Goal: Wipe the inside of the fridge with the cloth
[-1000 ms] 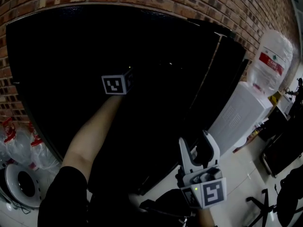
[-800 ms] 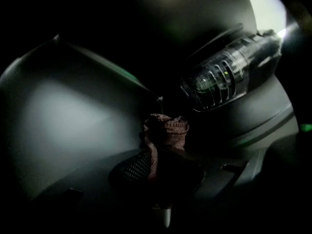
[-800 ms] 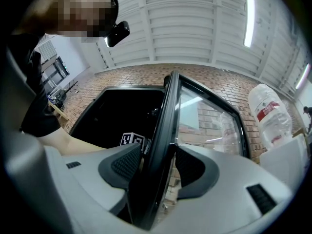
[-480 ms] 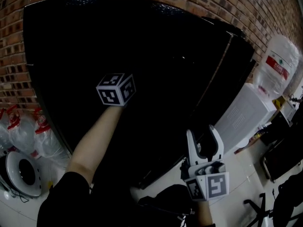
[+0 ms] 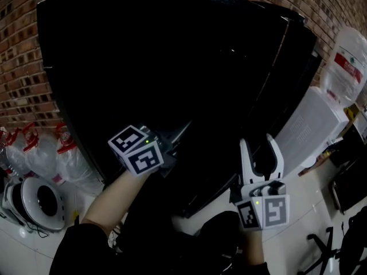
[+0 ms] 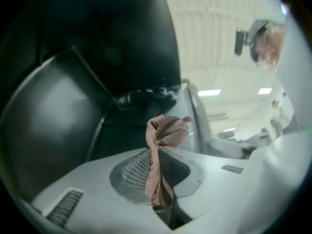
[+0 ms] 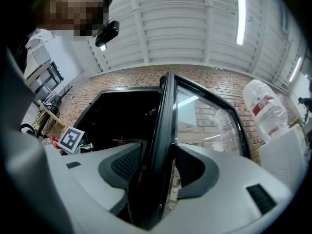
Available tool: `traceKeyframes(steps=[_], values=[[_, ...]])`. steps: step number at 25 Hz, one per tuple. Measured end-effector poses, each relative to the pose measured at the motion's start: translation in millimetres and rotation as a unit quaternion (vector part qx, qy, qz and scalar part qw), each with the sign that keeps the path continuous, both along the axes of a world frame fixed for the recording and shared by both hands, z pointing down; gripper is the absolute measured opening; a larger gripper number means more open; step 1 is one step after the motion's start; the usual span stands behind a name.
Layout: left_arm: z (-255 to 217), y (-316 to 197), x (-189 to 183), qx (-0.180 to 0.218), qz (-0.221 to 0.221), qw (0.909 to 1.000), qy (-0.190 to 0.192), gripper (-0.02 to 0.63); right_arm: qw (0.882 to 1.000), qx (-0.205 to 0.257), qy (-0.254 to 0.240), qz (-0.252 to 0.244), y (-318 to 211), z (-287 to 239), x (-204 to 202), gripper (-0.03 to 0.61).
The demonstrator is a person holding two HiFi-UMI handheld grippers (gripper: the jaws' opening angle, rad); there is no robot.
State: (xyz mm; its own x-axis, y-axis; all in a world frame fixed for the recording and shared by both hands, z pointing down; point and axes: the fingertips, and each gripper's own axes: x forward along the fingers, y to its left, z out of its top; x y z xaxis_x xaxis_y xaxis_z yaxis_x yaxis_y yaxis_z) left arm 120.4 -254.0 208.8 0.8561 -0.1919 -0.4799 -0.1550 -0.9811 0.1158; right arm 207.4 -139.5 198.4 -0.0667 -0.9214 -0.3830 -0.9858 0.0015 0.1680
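The pink cloth (image 6: 165,130) is pinched in the left gripper's (image 6: 157,161) closed jaws, at the fridge's (image 5: 143,50) lower front. The glass fridge door (image 7: 165,111) is clamped between the right gripper's (image 7: 163,165) wide-set jaws. Wiping seems pending: the cloth must be carried inside the fridge and pressed against a surface.

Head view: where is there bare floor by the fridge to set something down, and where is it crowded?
Bare floor lies between the open fridge door and the white water dispenser, up to the dark stand legs at lower right. Left of the fridge it is crowded: clear plastic items with red tops and a round white appliance.
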Motion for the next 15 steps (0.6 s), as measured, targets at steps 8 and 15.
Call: traceKeyframes(steps=[8, 15], values=[[23, 16, 28, 0.010, 0.014, 0.9992, -0.037, 0.041, 1.000, -0.001, -0.001, -0.005, 0, 2, 0, 0.210], [21, -11, 42, 0.056, -0.050, 0.9963, -0.042, 0.041, 1.000, 0.002, 0.001, -0.009, 1, 2, -1, 0.210]])
